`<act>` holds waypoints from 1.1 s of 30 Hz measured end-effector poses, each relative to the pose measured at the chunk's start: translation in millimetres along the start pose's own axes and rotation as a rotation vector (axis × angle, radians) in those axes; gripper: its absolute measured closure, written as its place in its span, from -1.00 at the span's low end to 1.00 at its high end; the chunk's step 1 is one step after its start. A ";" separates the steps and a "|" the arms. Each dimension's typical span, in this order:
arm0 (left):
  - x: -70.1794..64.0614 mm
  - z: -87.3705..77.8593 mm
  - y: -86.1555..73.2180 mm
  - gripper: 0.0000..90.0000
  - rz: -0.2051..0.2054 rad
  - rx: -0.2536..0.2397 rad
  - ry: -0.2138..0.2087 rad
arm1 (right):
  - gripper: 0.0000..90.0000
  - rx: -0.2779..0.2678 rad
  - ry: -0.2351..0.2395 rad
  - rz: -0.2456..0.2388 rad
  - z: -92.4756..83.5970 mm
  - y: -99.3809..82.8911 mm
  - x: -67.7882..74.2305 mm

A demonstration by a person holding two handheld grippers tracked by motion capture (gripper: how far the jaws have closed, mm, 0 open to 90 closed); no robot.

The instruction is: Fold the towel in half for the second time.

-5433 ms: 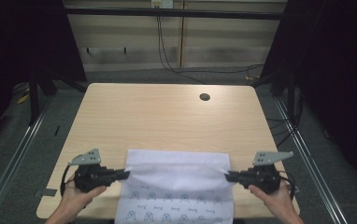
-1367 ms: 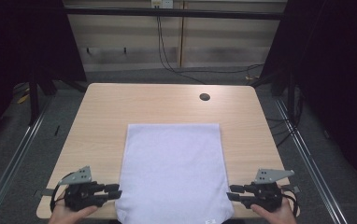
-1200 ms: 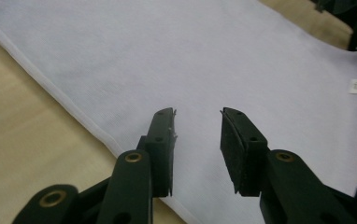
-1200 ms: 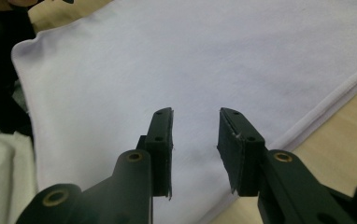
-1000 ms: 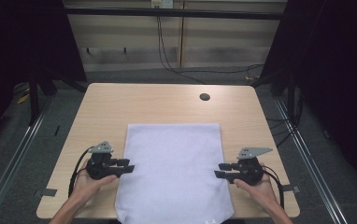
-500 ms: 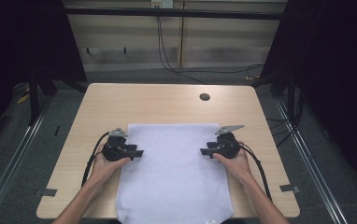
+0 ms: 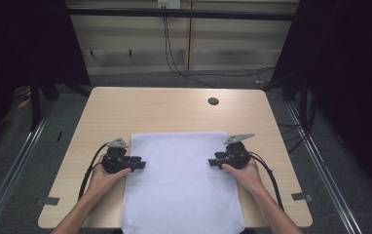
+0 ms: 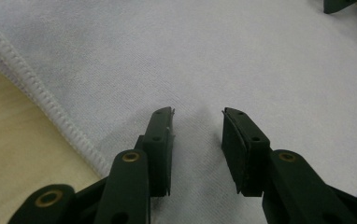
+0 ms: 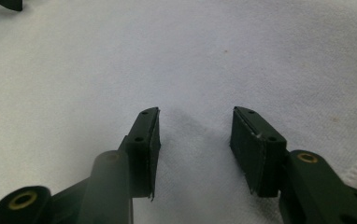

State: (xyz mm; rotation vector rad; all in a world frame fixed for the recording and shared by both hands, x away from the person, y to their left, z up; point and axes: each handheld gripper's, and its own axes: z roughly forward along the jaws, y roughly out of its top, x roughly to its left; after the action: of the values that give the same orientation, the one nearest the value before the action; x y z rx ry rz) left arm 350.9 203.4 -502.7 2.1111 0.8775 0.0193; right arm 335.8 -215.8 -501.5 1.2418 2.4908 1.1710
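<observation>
Now, from left to right, with the white towel (image 7: 184, 183) as landmark. Left claw (image 7: 140, 165) at the towel's left hem, jaws pointing inward across the cloth toward the towel's middle; seen in the left gripper view (image 8: 197, 126), jaws parted, having just been closing, tips resting on the cloth with a small ridge of fabric rising between them, pads not yet pressed on it: released, nothing grasped. Stitched hem (image 8: 41, 100) just beside the left jaw, bare counter (image 7: 140, 109) beyond it.

Towel itself flat on the counter, long axis running from the far edge toward the person, near end hanging over the counter's near edge. Plain, pale, finely ribbed, smooth but for faint shading where the tips press.

Right claw (image 7: 212, 162) at the towel's right hem, mirrored, jaws pointing inward toward the left claw; in the right gripper view (image 9: 195, 128) parted as well, a shallow dimple of cloth between the jaws, no pinch made: released. Both hands about equally near the towel's upper half, level with each other. Likely step: pinching both side edges at once for a fold.
</observation>
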 end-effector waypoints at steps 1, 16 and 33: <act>-2.4 -1.3 -1.0 0.41 0.000 0.005 0.005 | 0.18 0.002 0.009 0.000 -0.8 -1.2 1.9; -42.6 -22.1 -28.9 0.33 0.037 0.063 -0.061 | 0.18 0.052 0.072 -0.076 -23.4 -26.8 29.0; -36.0 -50.4 -23.2 0.26 0.016 -0.043 -0.028 | 0.20 -0.049 -0.056 -0.053 -65.0 -18.0 15.0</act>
State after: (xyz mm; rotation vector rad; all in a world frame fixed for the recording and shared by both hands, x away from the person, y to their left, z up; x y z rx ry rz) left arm 295.0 226.5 -476.0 2.0738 0.8371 0.0162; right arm 287.4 -249.7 -465.5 1.1719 2.4245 1.1617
